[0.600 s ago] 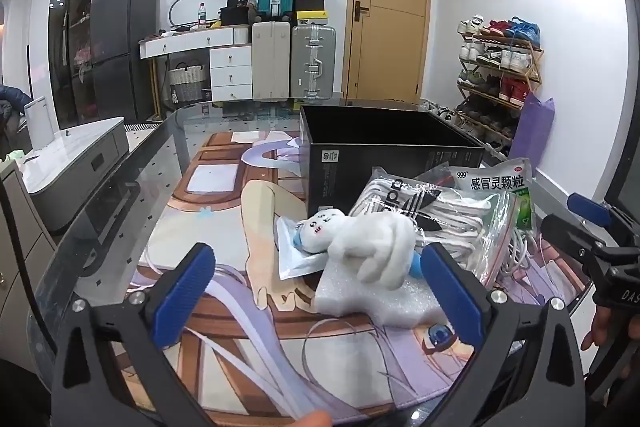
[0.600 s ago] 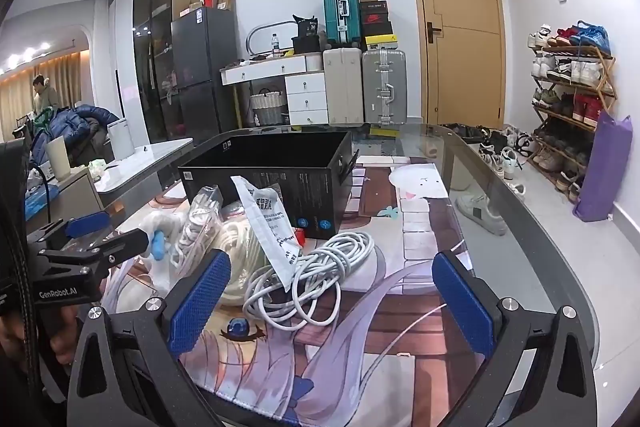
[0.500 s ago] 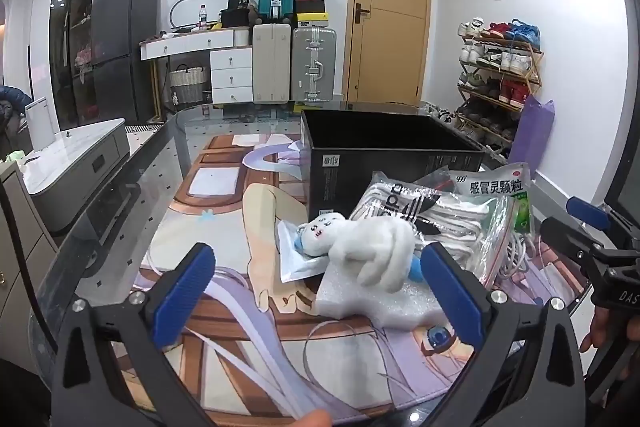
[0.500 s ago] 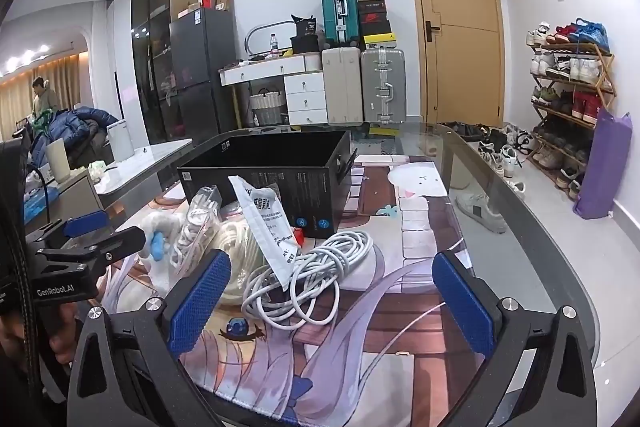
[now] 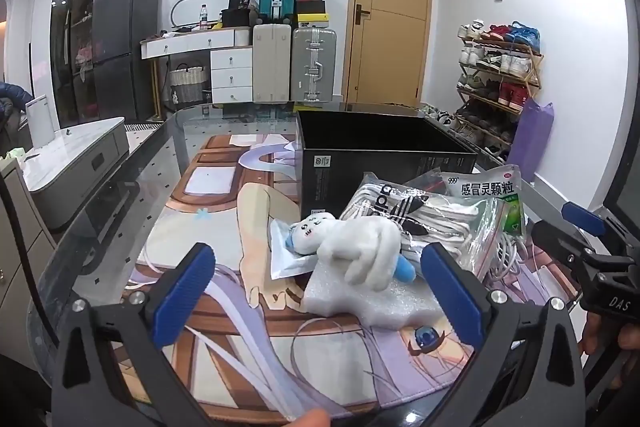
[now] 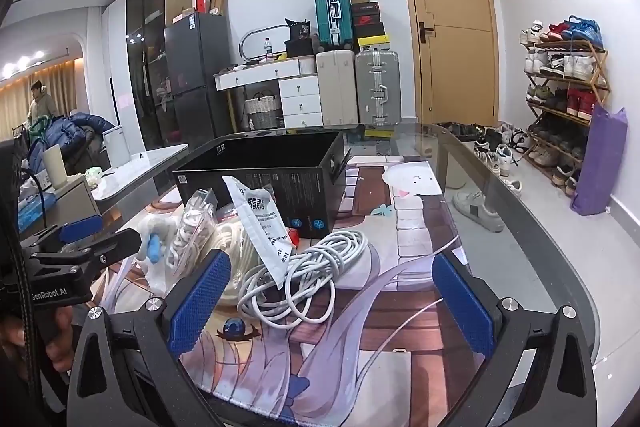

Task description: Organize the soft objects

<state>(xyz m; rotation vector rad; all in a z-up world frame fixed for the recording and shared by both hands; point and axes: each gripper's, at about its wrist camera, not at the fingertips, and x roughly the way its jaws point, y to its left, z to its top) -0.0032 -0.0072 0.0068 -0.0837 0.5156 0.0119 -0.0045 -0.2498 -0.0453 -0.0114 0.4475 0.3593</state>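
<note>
Plush toy seen as fuzzy cloth; foam block rough, matt; bag glossy plastic; counter smooth glass.

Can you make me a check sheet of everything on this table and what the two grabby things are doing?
Surface: glass table with a cartoon mat.
Job's things: white plush toy lying on a foam block; open black box behind.
Clutter: bagged white laces, medicine packet.
Grippers: left tool open, empty; right tool open, empty.
Cables: white coil.
Surroundings: suitcases, shoe rack, door.
</note>
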